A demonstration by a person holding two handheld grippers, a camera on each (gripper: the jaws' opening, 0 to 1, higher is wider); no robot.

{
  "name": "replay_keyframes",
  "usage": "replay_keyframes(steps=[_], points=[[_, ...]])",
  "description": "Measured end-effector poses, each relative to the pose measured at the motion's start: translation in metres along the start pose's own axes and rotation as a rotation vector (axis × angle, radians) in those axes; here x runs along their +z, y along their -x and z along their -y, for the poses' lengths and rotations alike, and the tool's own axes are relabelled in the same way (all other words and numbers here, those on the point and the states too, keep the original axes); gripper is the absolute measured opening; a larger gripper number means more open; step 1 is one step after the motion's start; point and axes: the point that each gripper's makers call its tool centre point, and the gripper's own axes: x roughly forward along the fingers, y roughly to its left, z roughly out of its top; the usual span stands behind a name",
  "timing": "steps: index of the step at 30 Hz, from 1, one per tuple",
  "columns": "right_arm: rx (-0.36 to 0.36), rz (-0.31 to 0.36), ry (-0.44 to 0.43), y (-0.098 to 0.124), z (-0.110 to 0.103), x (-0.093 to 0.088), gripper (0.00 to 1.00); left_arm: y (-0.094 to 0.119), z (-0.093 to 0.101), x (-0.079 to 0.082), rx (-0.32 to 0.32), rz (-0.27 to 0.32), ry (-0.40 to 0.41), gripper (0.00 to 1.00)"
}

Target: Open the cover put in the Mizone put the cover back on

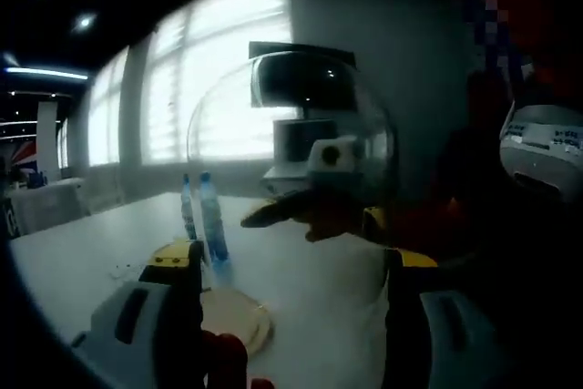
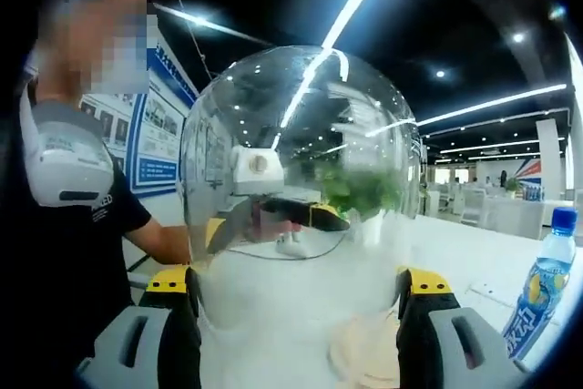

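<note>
Bottle: Mizone bottle stands upright on the white table, far beyond the left jaw in the left gripper view, a second one just to its left. In the right gripper view a bottle with blue cap and blue label stands at the far right edge on the table.
Base: round pale disc lies flat on the table, near the left gripper's left jaw; in the right gripper view the base sits low between the jaws.
Cover: clear dome, lifted off the base, its lower sides touching the right gripper's two jaws. In the left gripper view the dome hangs above the table at centre.
Left gripper: jaws wide apart, nothing between them.
Right gripper: jaws wide, clasping the dome.
Person: dark shirt, at left in the right gripper view, forearm reaching toward the dome.
</note>
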Motion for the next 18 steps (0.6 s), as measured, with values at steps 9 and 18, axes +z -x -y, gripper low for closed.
replay_keyframes(steps=[9, 18], points=[[0.002, -0.004, -0.005, 0.005, -0.016, -0.007, 0.83, 0.001, 0.016, -0.005, 0.003, 0.0, 0.011, 0.71], [0.007, 0.003, -0.017, 0.008, -0.028, -0.01, 0.83, 0.005, 0.027, -0.009, 0.007, 0.029, 0.029, 0.71]])
